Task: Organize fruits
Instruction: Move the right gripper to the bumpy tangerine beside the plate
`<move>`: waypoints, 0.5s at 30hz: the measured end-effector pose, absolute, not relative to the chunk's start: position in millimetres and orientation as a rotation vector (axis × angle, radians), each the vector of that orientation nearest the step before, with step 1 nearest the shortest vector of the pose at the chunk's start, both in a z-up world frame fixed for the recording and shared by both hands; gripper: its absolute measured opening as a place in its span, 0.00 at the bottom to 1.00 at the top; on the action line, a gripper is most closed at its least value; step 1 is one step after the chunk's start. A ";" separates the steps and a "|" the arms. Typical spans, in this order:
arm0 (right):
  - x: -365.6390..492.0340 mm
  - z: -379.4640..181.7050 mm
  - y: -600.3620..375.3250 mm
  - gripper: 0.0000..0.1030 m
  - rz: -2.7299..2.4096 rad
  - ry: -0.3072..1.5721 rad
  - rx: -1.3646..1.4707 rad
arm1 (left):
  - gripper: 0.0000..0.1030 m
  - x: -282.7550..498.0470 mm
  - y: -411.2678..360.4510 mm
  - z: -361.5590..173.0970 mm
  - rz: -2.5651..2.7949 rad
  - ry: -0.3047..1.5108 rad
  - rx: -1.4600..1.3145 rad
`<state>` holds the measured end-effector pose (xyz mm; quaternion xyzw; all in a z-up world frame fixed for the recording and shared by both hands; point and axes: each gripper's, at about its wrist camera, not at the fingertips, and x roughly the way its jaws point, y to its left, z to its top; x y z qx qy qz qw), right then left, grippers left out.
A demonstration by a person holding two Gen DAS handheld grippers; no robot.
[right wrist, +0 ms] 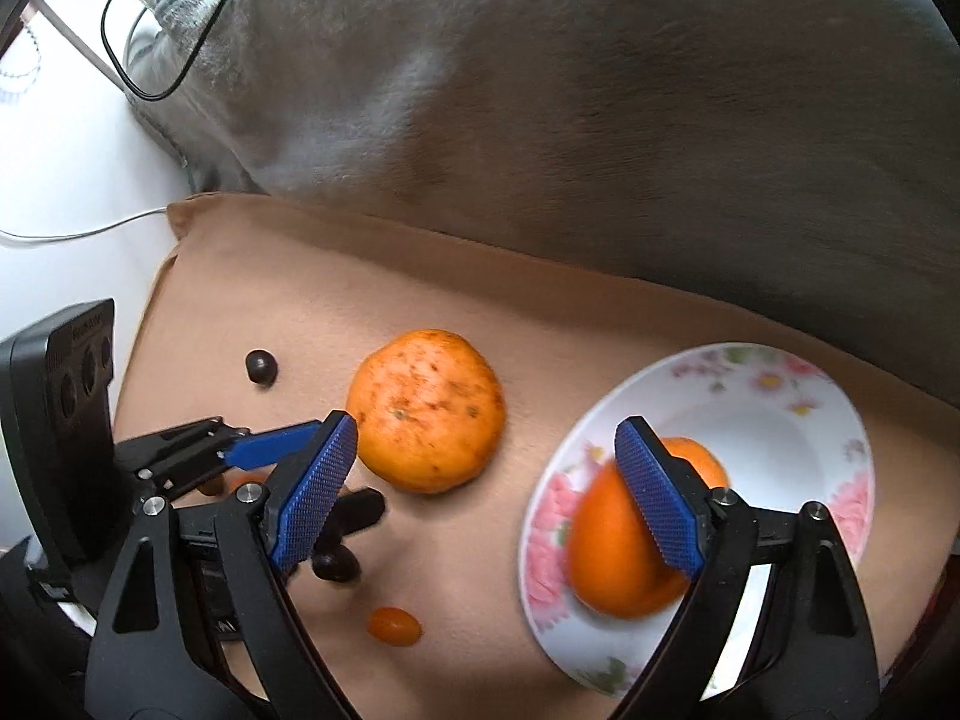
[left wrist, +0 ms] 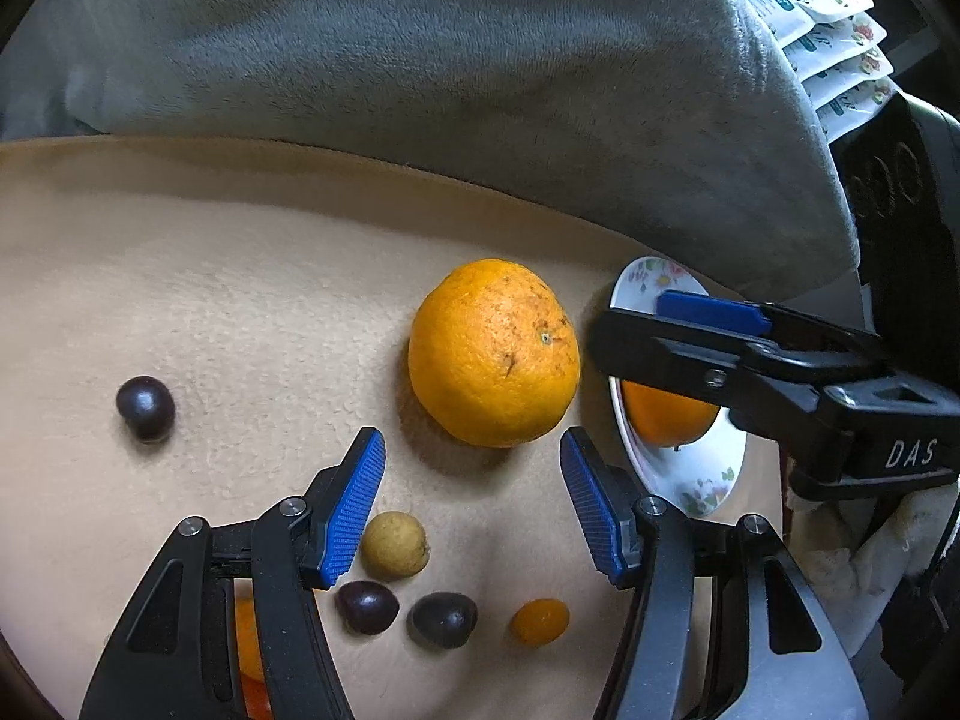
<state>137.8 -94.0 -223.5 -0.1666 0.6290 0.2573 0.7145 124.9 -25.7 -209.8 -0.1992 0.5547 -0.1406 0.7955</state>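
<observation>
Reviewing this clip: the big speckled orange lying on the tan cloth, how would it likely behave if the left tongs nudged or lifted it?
The big speckled orange looks round with nothing beside it, so a nudge would probably roll it across the soft tan cloth. It nearly fills the gap of the left tongs, so a grip might be tight and off-centre. Its dimpled peel should hold against the ribbed pads.

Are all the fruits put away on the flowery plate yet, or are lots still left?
Just started. Done: one orange fruit sits on the flowery plate. In hand: nothing; both grippers are empty, the left gripper open toward the big orange on the tan cloth. Left: that orange, three dark fruits such as one alone, a yellowish fruit and a small orange one.
</observation>
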 end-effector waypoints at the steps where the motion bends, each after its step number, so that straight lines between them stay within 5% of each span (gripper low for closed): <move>1: 139.5 -226.2 -92.6 0.87 0.575 1.405 -0.360 | 0.59 125.8 -26.6 -210.9 -0.304 1.190 -0.429; 15: 157.8 -250.0 -79.3 0.78 0.594 1.484 -0.306 | 0.55 141.4 -34.4 -222.0 -0.361 1.180 -0.457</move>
